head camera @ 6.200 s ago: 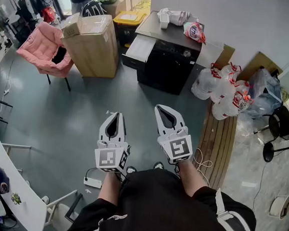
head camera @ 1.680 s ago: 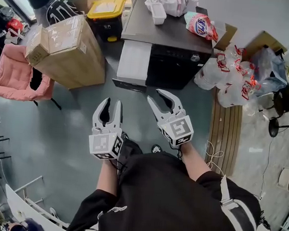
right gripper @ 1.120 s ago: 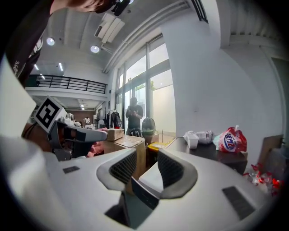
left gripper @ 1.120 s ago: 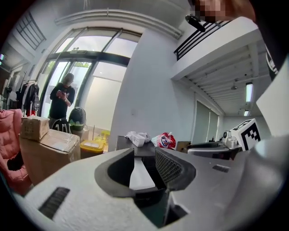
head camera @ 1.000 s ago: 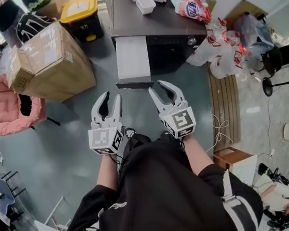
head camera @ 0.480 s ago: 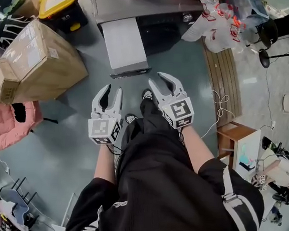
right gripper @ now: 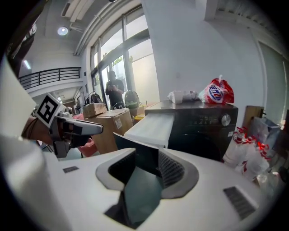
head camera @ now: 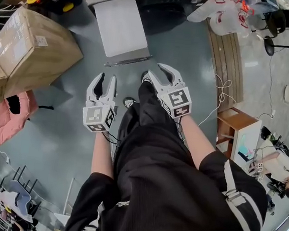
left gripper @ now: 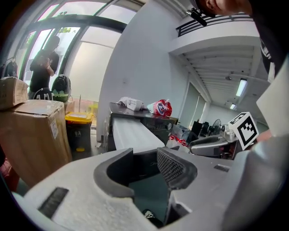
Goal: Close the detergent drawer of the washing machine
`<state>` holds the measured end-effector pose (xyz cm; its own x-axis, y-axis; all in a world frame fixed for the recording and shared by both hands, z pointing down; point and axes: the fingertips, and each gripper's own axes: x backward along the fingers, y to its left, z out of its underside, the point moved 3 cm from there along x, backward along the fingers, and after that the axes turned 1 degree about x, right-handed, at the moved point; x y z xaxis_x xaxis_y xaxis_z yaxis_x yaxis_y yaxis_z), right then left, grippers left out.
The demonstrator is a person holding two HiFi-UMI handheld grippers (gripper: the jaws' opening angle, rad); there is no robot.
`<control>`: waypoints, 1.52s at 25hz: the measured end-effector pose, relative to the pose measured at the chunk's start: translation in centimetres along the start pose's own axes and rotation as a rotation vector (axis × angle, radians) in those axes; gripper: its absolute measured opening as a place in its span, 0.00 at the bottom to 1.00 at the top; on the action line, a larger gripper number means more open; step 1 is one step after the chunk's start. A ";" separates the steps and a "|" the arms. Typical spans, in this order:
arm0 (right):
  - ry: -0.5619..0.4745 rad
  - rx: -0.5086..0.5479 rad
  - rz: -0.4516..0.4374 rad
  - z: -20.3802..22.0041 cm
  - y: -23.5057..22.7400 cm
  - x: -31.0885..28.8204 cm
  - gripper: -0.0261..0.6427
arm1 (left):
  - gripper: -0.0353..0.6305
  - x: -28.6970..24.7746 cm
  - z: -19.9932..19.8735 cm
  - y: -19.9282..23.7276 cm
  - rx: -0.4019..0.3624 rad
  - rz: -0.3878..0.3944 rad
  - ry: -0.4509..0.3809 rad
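Task item: the long white detergent drawer [head camera: 120,31] stands pulled out of the black front-loading washing machine [right gripper: 203,135], jutting toward me. Both grippers are short of it, not touching.
Left side: my left gripper [head camera: 105,79] has its jaws spread and they have just been opening, with only floor between them.
Right side: my right gripper [head camera: 163,75] is likewise spread wide and has just been opening, with nothing pinched.
Writing: the red-and-white printed bag [right gripper: 220,97] on the machine top carries blue lettering I cannot read. The white label on the brown cardboard box [head camera: 33,40] is too small to read.
Containers: the yellow-lidded black bin [left gripper: 79,119] is closed. I cannot make out what is in the clear plastic bags with red ties [right gripper: 246,149] beside the machine.
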<state>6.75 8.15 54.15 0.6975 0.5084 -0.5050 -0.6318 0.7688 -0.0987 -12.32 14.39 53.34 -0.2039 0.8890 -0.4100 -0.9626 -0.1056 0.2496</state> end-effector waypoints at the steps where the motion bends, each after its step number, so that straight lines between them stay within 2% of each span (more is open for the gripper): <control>1: 0.006 -0.005 0.001 0.4 -0.1 -0.3 0.29 | 0.32 -0.4 0.5 0.4 0.001 -0.005 0.009; 6: 0.028 -0.016 -0.003 1.8 -1.0 -2.0 0.30 | 0.33 -2.5 2.3 1.6 0.019 -0.014 0.047; 11: 0.057 -0.016 0.005 2.8 -1.6 -3.0 0.35 | 0.43 -3.7 3.2 2.1 0.038 -0.013 0.072; 17: 0.050 -0.030 0.003 2.5 -1.9 -4.3 0.36 | 0.44 -5.0 3.7 2.5 0.051 -0.018 0.087; 27: 0.032 -0.047 -0.007 1.7 -2.1 -5.5 0.26 | 0.42 -5.5 3.3 2.5 0.069 -0.057 0.078; 38: 0.037 0.016 0.013 0.7 -1.8 -5.6 0.24 | 0.42 -5.5 2.5 2.8 0.087 -0.077 0.078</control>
<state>4.29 4.19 57.78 0.6758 0.5042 -0.5377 -0.6354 0.7682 -0.0782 -13.42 10.34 58.51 -0.1465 0.8554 -0.4967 -0.9575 0.0035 0.2885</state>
